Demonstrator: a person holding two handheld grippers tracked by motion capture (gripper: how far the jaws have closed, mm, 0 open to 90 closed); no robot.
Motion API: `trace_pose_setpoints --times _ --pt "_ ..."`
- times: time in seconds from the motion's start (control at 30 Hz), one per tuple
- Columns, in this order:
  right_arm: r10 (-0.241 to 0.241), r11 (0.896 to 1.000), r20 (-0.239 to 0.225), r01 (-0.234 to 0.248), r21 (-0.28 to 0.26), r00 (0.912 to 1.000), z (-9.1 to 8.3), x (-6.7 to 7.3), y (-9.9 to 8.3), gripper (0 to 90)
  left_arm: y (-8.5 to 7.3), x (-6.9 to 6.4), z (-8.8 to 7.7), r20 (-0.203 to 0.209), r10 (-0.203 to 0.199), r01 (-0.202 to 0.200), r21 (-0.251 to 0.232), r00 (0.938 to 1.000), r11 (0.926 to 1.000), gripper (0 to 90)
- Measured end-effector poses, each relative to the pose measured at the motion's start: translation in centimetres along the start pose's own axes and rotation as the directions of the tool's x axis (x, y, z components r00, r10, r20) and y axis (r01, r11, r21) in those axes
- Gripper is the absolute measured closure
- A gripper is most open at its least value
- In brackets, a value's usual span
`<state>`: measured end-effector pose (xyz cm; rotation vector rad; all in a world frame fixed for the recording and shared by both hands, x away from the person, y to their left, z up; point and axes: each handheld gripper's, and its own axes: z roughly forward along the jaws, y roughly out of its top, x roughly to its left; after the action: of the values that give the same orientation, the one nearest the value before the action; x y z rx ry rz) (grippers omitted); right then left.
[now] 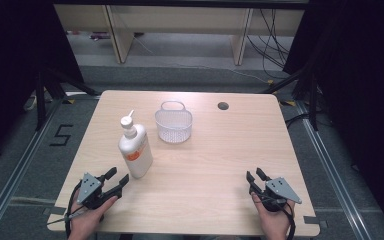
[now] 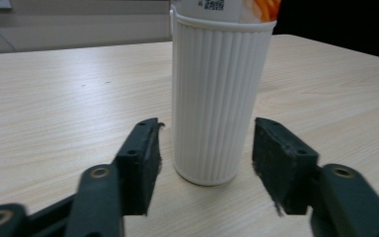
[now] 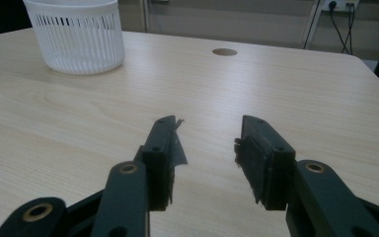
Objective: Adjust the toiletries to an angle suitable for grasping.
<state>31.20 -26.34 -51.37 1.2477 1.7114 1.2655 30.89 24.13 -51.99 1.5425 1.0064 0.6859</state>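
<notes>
A white ribbed bottle (image 1: 135, 150) with a pump top and an orange label stands upright on the near left of the wooden table (image 1: 215, 150). My left gripper (image 1: 119, 175) sits just in front of it, open. In the left gripper view the bottle (image 2: 217, 98) stands between the jaws of my left gripper (image 2: 205, 148), with a gap on each side and neither pad touching. My right gripper (image 1: 254, 174) rests low at the near right, open, and in the right gripper view nothing lies between the jaws of this gripper (image 3: 209, 143). A white perforated basket (image 1: 173, 125) stands behind the bottle.
The basket (image 3: 74, 34) is at the far left in the right gripper view. A round cable hole (image 1: 223, 106) is near the table's far edge. Cables and wooden furniture legs stand on the floor beyond the table.
</notes>
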Motion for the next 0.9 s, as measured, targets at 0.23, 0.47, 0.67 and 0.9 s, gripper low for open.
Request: trace_pose_setpoints --times 0.23,0.47,0.67,0.9 --pt "-0.031 0.999 -0.012 0.031 -0.011 0.9994 0.2 -0.3 0.0 58.0 1.8 -1.6 -1.0 0.027 0.025 -0.024 -0.048 0.9993 0.9986 88.6" --pt "-0.011 1.0 0.011 0.011 -0.003 0.9999 0.3 -0.3 0.0 57.4 2.8 -3.5 -0.1 0.077 0.067 -0.065 -0.03 0.9947 0.9975 89.6" --pt "0.005 1.0 -0.004 -0.005 0.022 1.0 0.2 -0.3 0.1 56.3 3.1 -4.3 1.2 0.09 0.08 -0.079 -0.008 0.9927 0.9968 89.7" --pt "-0.014 1.0 0.0 0.014 0.013 0.9999 0.2 -0.4 0.1 55.3 3.5 -4.7 2.8 0.082 0.114 -0.116 0.015 0.9901 0.9932 89.7"
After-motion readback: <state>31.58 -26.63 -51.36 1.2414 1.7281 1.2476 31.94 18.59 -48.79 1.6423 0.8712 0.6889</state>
